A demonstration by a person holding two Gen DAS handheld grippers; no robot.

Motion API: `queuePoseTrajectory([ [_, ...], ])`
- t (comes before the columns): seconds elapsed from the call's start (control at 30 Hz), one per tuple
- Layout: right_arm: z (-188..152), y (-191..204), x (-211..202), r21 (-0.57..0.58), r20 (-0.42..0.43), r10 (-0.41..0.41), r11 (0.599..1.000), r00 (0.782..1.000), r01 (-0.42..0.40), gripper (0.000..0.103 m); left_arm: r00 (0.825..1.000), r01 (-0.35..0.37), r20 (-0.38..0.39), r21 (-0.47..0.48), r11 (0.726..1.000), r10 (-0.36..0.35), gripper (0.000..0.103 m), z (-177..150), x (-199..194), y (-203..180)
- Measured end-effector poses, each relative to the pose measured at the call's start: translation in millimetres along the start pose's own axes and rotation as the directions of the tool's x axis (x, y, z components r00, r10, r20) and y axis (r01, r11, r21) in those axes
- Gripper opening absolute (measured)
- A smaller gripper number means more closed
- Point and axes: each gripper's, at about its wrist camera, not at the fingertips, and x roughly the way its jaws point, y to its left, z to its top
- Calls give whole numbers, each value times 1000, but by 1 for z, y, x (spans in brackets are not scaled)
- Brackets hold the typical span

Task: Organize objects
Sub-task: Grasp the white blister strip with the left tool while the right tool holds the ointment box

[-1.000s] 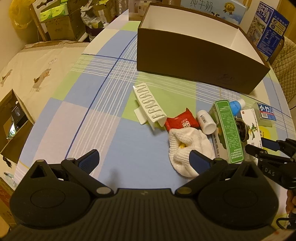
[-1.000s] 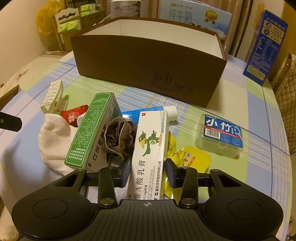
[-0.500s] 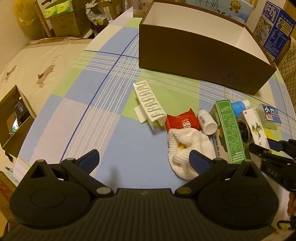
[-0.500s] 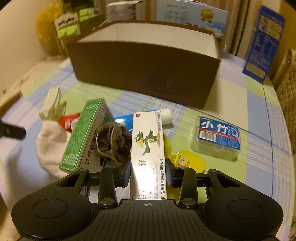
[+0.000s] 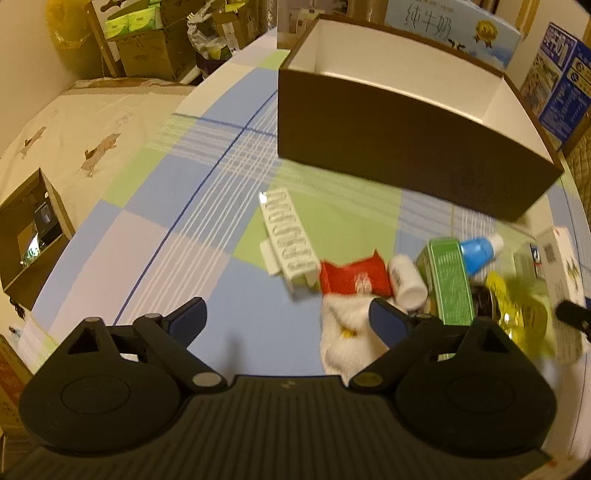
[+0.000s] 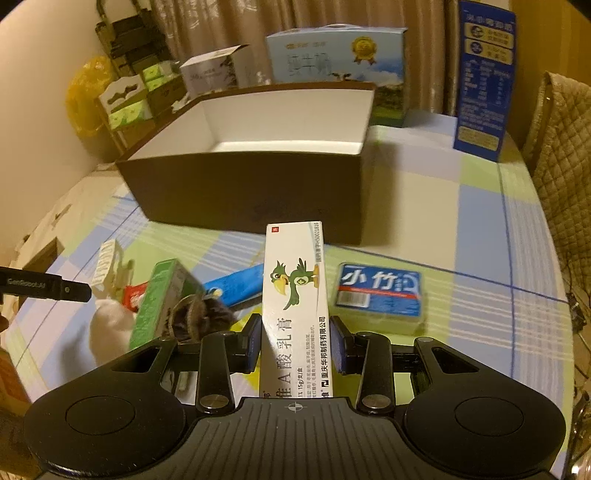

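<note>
right tongs (image 6: pixel 295 343) clamped on the white ointment carton (image 6: pixel 295 295), raised off the surface (image 6: pixel 461 206) before the open brown box (image 6: pixel 255 192); carry level over its rim; left tongs (image 5: pixel 288 317), narrowing, hold nothing.

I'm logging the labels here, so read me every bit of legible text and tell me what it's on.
"小竹": clear case with blue label.
"A 酸乳膏": white parrot carton, held in the right gripper.
"纯牛奶": milk carton behind the brown box.
Green carton, red packet: too blurred.
</note>
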Motion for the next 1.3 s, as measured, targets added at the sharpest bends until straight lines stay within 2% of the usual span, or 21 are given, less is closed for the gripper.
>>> queuePoseTrajectory([
  [0.13, 0, -3, -1, 47, 5, -24, 999, 1000, 23, 35, 1000, -3, -14, -19, 1000, 3, 82, 16, 18, 1],
  [0.27, -1, -1, -3, 114, 3, -55, 992, 998, 55, 35, 1000, -11, -12, 15, 1000, 11, 74, 31, 36, 0],
  [0.5, -4, 6, -5, 195, 0, -112, 975, 994, 110, 35, 998, 23, -51, 62, 998, -20, 59, 47, 65, 5],
  [0.57, -6, 9, -6, 200, -3, -126, 972, 992, 124, 35, 997, 40, -68, 72, 997, -35, 49, 48, 70, 7],
  [0.7, -8, 15, -5, 208, -12, -138, 968, 990, 137, 35, 995, 61, -86, 82, 995, -54, 38, 49, 77, 11],
  [0.77, -9, 17, -5, 210, -13, -140, 968, 990, 139, 35, 994, 66, -87, 89, 994, -59, 27, 48, 78, 12],
  [0.83, -10, 18, -5, 212, -13, -143, 967, 990, 142, 35, 994, 73, -92, 89, 993, -65, 23, 46, 78, 14],
  [1.3, 0, 22, -7, 189, -1, -131, 973, 991, 129, 35, 995, 90, -51, 102, 991, -85, 23, 41, 50, 22],
])
